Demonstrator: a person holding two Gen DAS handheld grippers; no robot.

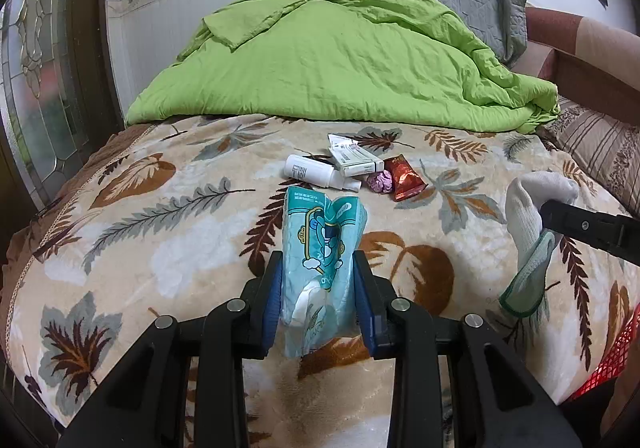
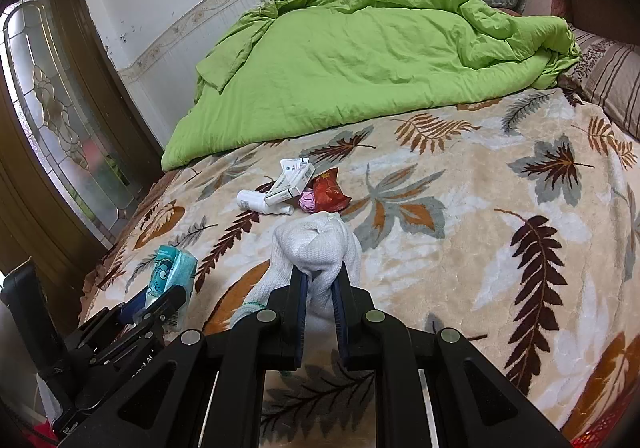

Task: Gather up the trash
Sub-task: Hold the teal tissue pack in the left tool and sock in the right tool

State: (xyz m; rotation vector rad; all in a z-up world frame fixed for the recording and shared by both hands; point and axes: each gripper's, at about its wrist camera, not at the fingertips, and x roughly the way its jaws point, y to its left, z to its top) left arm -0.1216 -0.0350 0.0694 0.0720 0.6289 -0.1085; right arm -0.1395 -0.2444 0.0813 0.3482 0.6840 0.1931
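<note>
Trash half gathered: tissue pack (image 1: 320,248) pinched in left tool (image 1: 318,288), white glove (image 2: 316,248) clamped in right tool (image 2: 320,300), both lifted above bed (image 1: 160,207). Left on blanket: white bottle (image 1: 308,169), carton (image 1: 354,159), pink wad (image 1: 380,181), red wrapper (image 1: 406,175). Both tools angled downward toward pile, side by side.

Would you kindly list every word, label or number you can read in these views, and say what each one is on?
"...obot AI": partial white lettering on the left gripper body, right wrist view.
Tissue pack: cartoon print and lettering, too distorted to read.
White box: printed label, too small.
White bottle: fine print, too small.
Red packet: gold script, blurred.
Nothing readable on the glove held by the right gripper.
</note>
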